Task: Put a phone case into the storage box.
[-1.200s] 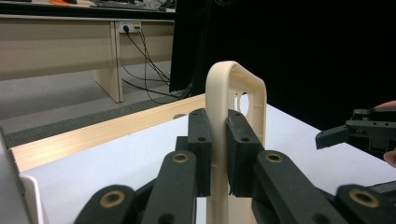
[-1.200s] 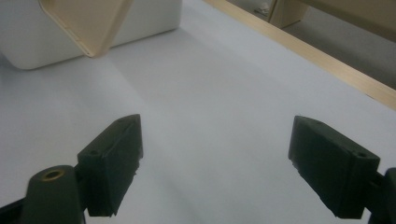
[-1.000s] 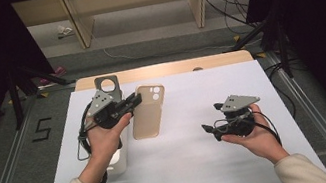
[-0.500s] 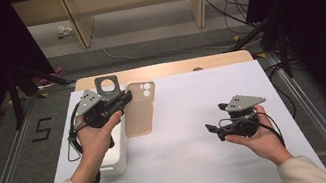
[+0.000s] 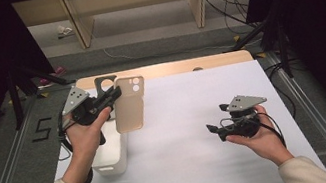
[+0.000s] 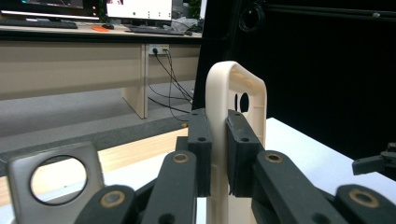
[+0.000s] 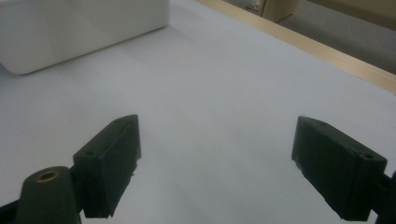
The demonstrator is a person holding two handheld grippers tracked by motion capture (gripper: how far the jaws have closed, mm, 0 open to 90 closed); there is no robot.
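The left tool (image 5: 112,96) is clamped on a beige phone case (image 5: 129,103), gripping one long edge near the camera cutout so the case hangs upright, lifted off the white tabletop (image 5: 191,117). In the left gripper view the two black jaws pinch the case's thin wall (image 6: 219,140) between them, with the rounded top corner and camera holes rising just beyond the jaw tips. A white bin (image 5: 111,154) sits directly below and slightly behind this tool's hand, and a grey case (image 5: 105,84) with a round cutout lies just beyond the tool, toward the far edge of the tabletop. The right tool (image 5: 214,129) rests well apart to the other side, held low over the bare tabletop; its jaws stand wide apart with nothing between them, as the right gripper view shows (image 7: 215,163). To do this step well, it seems wise to keep the pinch firm, since the hold is on a narrow rim and the case could pivot or slip. Bringing the case over the bin's opening before lowering, and loosening the jaws only once it is low, would likely prevent it bouncing out.
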